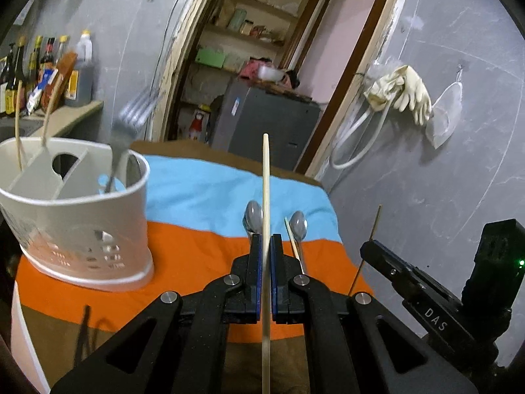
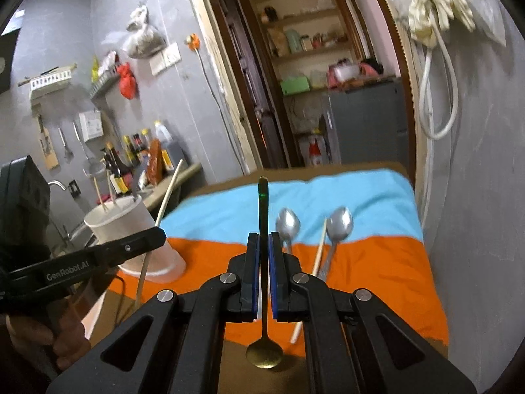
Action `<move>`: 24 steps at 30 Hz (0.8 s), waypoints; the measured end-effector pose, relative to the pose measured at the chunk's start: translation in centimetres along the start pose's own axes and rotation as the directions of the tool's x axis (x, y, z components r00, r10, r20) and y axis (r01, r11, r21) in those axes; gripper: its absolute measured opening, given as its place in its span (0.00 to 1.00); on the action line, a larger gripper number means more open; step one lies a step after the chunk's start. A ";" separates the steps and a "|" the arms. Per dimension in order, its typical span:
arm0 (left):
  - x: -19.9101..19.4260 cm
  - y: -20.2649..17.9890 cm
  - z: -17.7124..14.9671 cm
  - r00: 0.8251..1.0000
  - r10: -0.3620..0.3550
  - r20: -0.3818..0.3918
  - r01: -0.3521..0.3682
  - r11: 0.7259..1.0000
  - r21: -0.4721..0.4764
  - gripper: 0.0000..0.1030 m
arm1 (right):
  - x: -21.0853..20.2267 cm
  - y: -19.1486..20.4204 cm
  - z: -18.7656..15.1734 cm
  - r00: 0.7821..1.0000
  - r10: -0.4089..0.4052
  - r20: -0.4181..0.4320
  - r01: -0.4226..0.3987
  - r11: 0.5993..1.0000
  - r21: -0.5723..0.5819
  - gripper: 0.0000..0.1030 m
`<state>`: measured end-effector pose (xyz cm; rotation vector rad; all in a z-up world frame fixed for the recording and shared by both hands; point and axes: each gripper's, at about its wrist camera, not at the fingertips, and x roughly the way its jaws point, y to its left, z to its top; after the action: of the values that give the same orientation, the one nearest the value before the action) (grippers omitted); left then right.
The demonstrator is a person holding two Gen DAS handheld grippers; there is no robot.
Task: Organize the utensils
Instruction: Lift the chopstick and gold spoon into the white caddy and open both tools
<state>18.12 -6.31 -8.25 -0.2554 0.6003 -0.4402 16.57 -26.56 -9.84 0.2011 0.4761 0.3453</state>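
My left gripper [image 1: 266,239] is shut on a pale wooden chopstick [image 1: 265,180] that stands upright between its pads. To its left stands a white divided utensil holder [image 1: 82,216] containing two chopsticks [image 1: 18,124] and a fork [image 1: 121,138]. My right gripper [image 2: 263,238] is shut on a brass spoon [image 2: 264,356], bowl hanging down and dark handle up. Two silver spoons [image 2: 287,223] [image 2: 339,223] and a loose chopstick [image 2: 316,256] lie on the blue and orange cloth [image 2: 377,262]. In the right wrist view the left gripper [image 2: 157,234] and holder [image 2: 131,226] show at left.
The cloth covers a brown table [image 1: 183,147] beside a grey wall [image 1: 443,180]. A counter with several bottles [image 1: 49,65] and a sink tap [image 2: 59,185] lie behind the holder. Beyond the table are a doorway with shelves [image 2: 305,49] and a grey fridge [image 1: 262,121]. Gloves [image 1: 410,88] hang on the wall.
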 end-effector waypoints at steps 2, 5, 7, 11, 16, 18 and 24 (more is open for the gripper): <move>-0.6 0.2 0.2 1.000 -0.006 0.018 0.006 1.000 0.001 0.02 | -0.1 0.7 0.3 1.000 0.004 0.020 -0.004 1.000 -0.004 0.03; -1.6 0.7 0.5 0.999 -0.012 0.048 0.012 1.000 -0.008 0.02 | -0.3 1.5 0.8 0.999 0.011 0.046 -0.011 1.000 -0.007 0.03; -2.6 1.3 1.1 0.997 -0.011 0.081 0.013 1.000 -0.017 0.02 | -0.5 2.1 1.3 0.998 0.021 0.065 -0.020 1.000 -0.008 0.03; -4.9 2.6 3.2 0.985 0.003 0.173 0.005 0.999 -0.046 0.02 | -1.2 3.8 2.9 0.991 0.051 0.125 -0.048 0.999 -0.024 0.03; -8.2 6.0 6.6 0.952 0.042 0.302 -0.016 0.996 -0.088 0.02 | -0.9 6.8 5.8 0.970 0.130 0.206 -0.123 0.991 -0.045 0.03; -9.2 7.9 8.0 0.936 0.060 0.346 -0.026 0.994 -0.102 0.02 | -0.5 8.0 6.7 0.960 0.161 0.230 -0.153 0.987 -0.054 0.03; -10.9 14.4 10.8 0.890 0.105 0.444 -0.042 0.988 -0.150 0.02 | 2.1 12.4 8.9 0.922 0.255 0.292 -0.239 0.967 -0.092 0.03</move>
<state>21.17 12.56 0.50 -0.4497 0.1806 -0.2516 19.14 -15.37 0.39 0.2570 0.1365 0.5651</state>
